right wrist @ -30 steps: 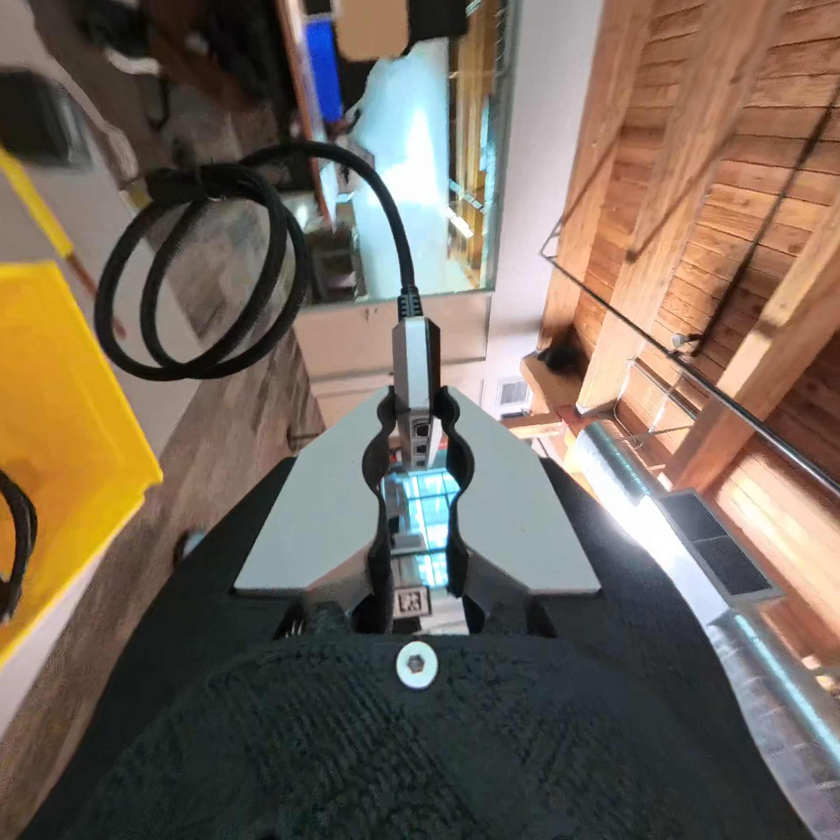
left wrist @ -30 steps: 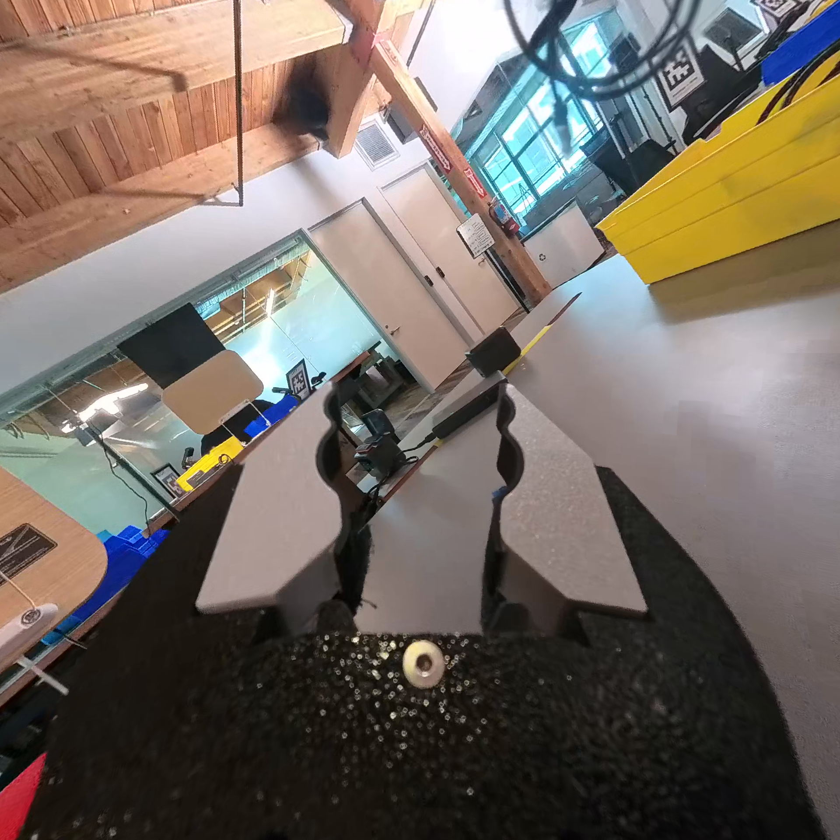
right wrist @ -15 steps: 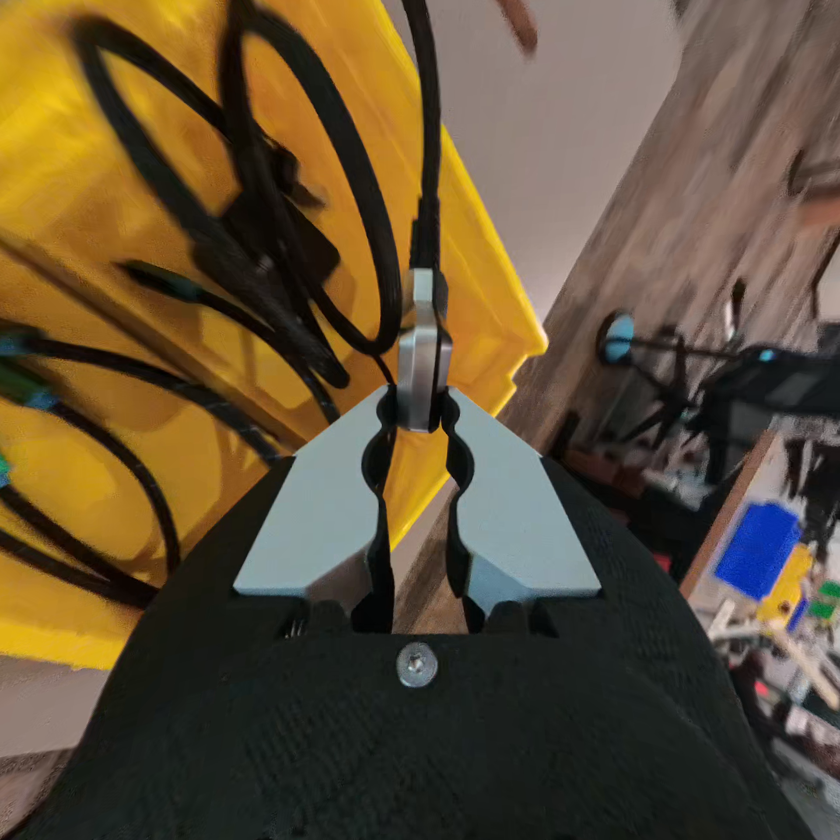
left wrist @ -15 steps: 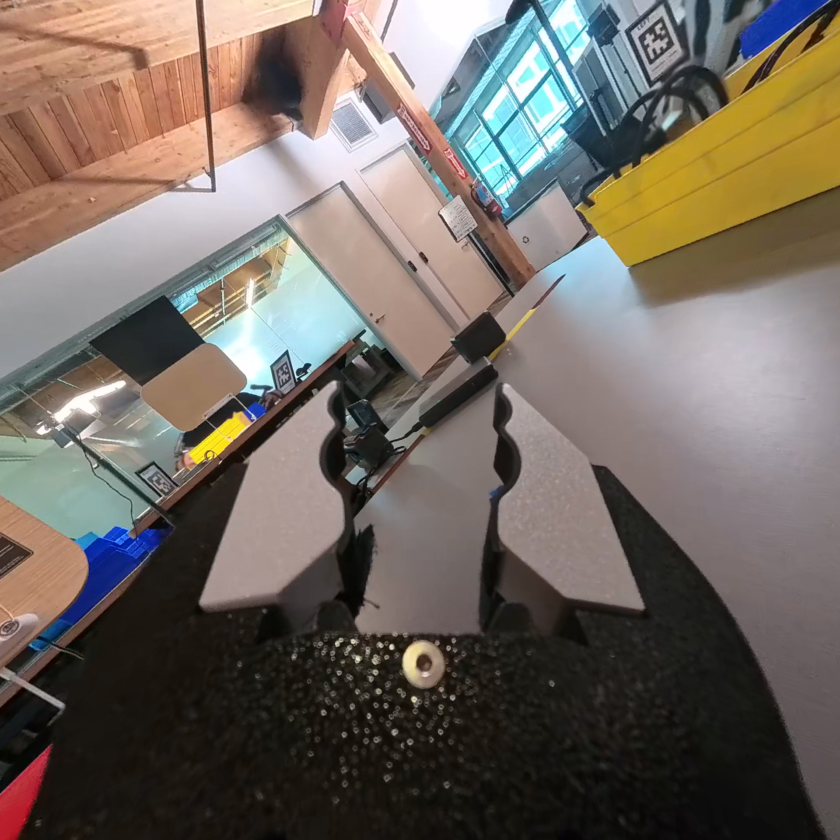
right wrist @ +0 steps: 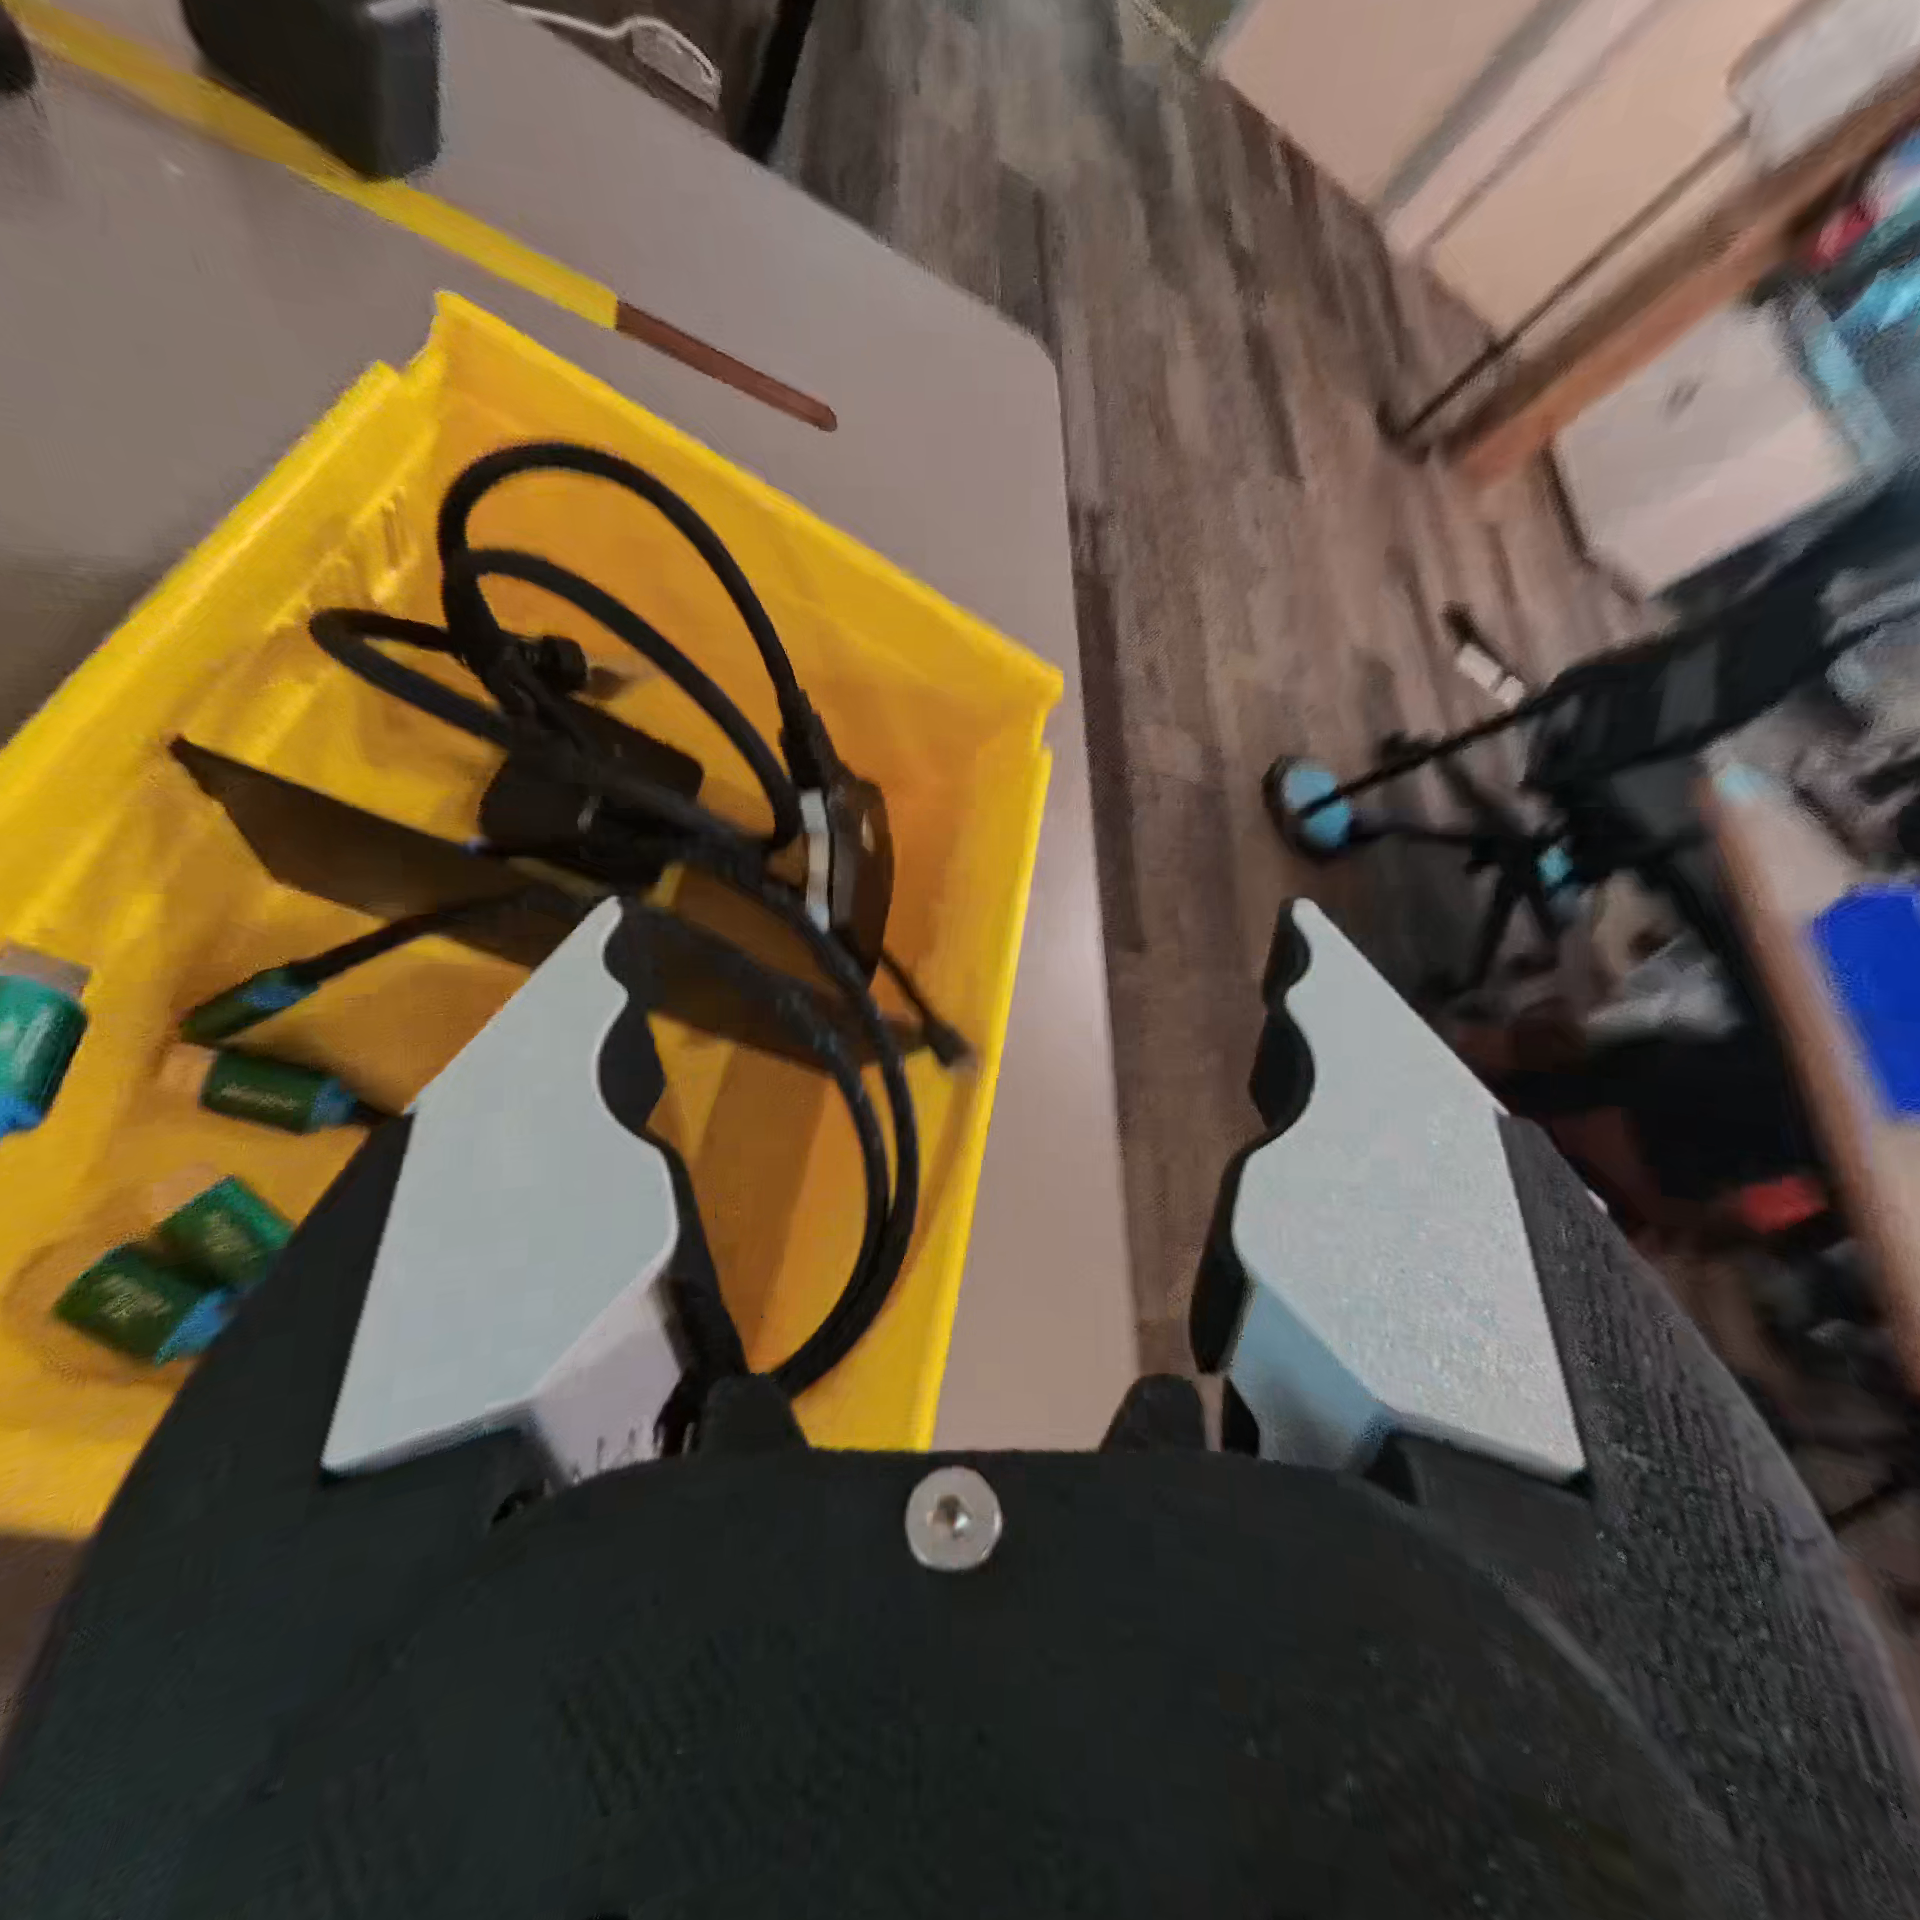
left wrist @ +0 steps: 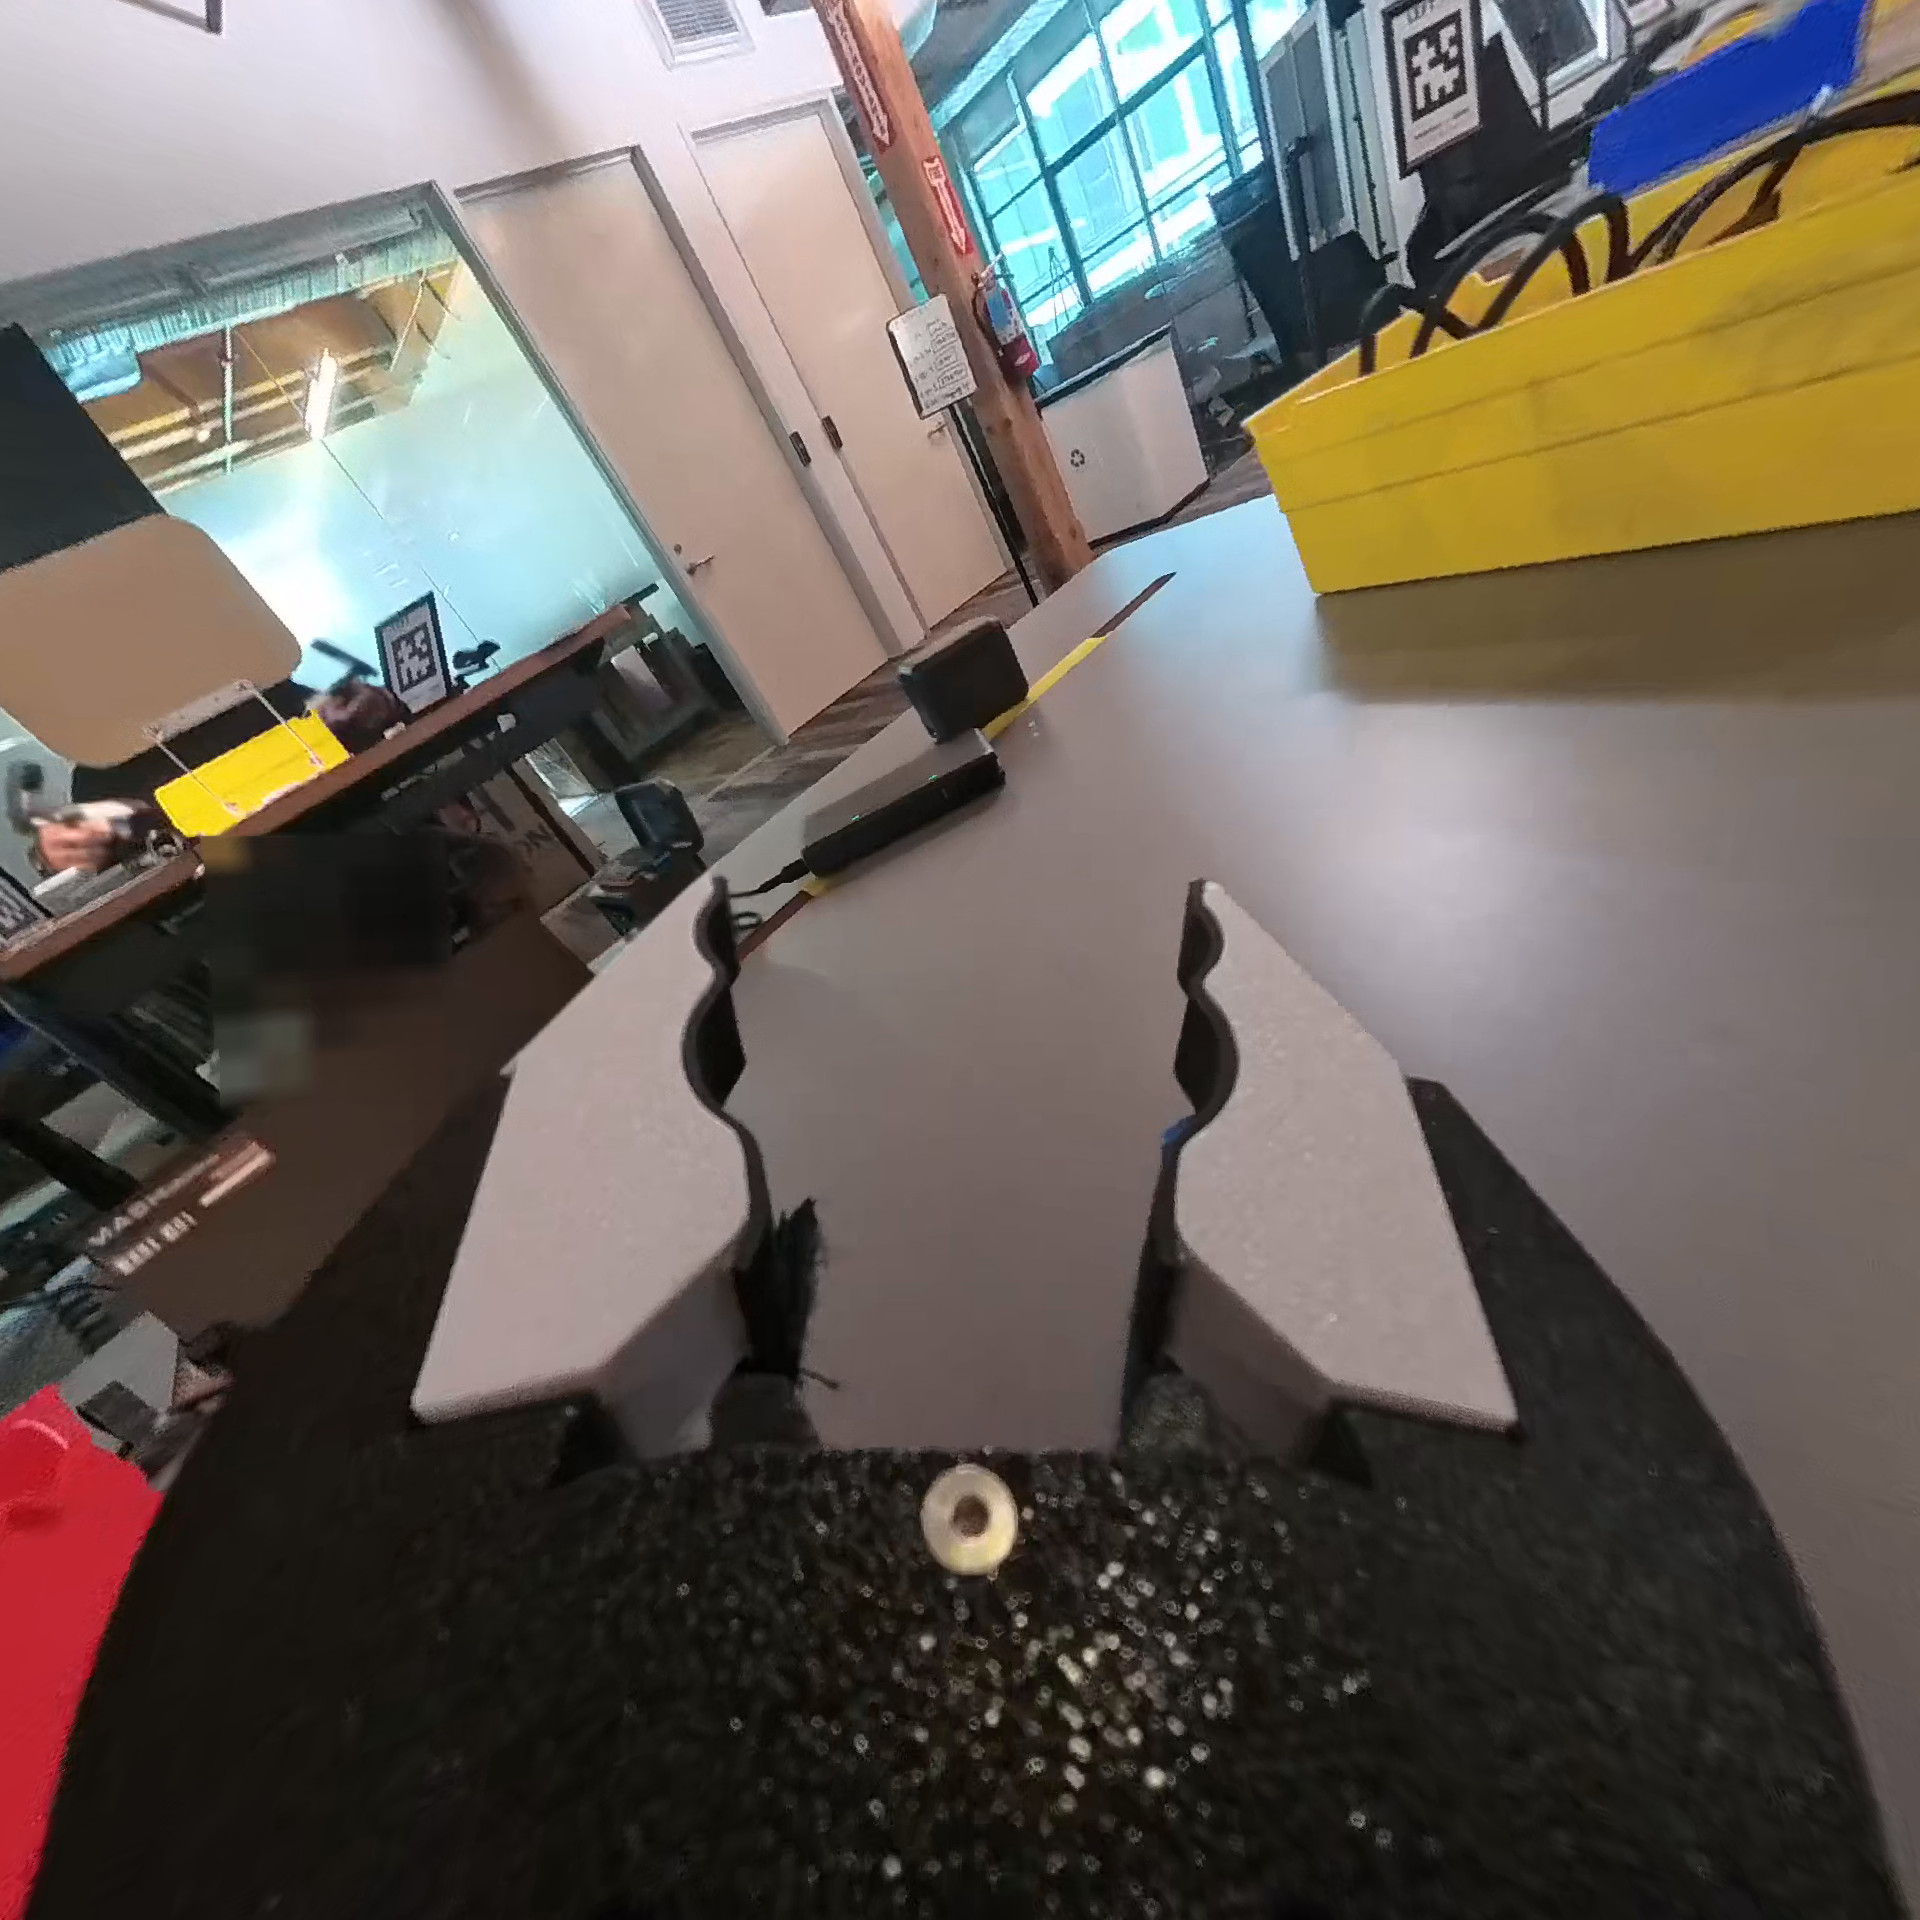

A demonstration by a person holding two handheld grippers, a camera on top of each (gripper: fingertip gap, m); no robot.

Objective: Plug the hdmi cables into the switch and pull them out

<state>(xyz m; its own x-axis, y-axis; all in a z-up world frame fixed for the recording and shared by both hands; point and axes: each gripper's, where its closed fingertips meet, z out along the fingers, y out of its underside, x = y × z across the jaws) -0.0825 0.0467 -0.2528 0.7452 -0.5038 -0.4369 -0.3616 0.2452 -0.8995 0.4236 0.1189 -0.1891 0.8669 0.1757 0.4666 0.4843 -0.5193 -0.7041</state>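
Observation:
In the left wrist view my left gripper [left wrist: 956, 904] is open and empty, low over the grey table [left wrist: 1455, 935]. The flat black switch [left wrist: 902, 801] lies ahead of it near the table's far edge. In the right wrist view my right gripper [right wrist: 956, 914] is wide open and empty above the yellow bin [right wrist: 987, 935]. A coiled black HDMI cable [right wrist: 623, 665] with a silver plug [right wrist: 821, 842] lies in the bin below the fingers. Several green and blue plugs [right wrist: 270, 1091] lie at the bin's left.
A small black box [left wrist: 964, 677] stands behind the switch on a yellow tape strip [left wrist: 1049, 675]. The yellow bin [left wrist: 1610, 436] sits at the table's right in the left wrist view. Beyond the table edge are floor [right wrist: 1195, 520], a tripod and desks.
My right gripper swung over the yellow bin, opened wide and let go of the silver HDMI plug, which now lies in the bin. My left gripper opened a little wider and tilted down.

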